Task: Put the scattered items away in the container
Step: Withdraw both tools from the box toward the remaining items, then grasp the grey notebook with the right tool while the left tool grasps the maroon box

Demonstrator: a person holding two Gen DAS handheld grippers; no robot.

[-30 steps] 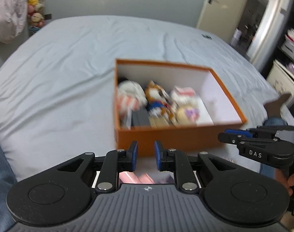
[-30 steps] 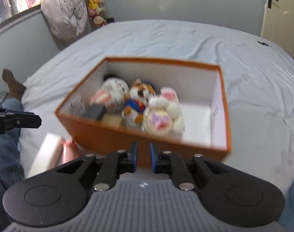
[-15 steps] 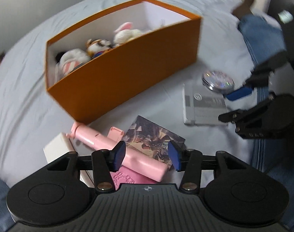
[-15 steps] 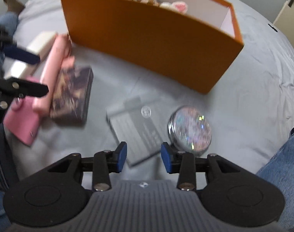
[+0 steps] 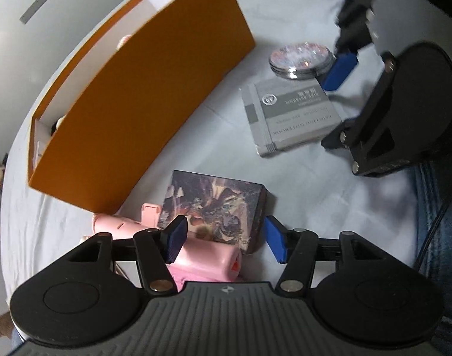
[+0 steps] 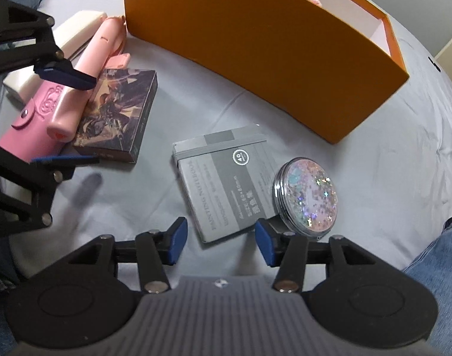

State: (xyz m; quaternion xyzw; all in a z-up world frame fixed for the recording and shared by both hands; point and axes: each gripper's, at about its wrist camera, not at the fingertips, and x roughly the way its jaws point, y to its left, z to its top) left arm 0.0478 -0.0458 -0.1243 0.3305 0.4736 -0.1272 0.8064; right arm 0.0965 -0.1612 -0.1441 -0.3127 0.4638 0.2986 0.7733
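An orange box (image 5: 142,101) (image 6: 267,47) stands on the bed, with plush toys partly visible inside. In front of it lie a dark patterned box (image 5: 217,207) (image 6: 119,112), a pink tube (image 5: 208,256) (image 6: 86,80), a pink case (image 6: 27,136), a cream block (image 6: 68,32), a grey notebook (image 5: 291,115) (image 6: 226,178) and a round glitter mirror (image 5: 300,59) (image 6: 306,192). My left gripper (image 5: 224,240) is open, its fingers either side of the patterned box's near end. My right gripper (image 6: 221,238) is open, low over the notebook's near edge.
The grey bedsheet (image 6: 374,136) is wrinkled around the items. A person's jeans-clad legs lie at the right (image 5: 434,225) and in the right wrist view (image 6: 434,261). A door (image 6: 451,44) stands beyond the bed.
Both grippers have tilted down from the box's inside to the items in front of it, moved closer, and opened wider.
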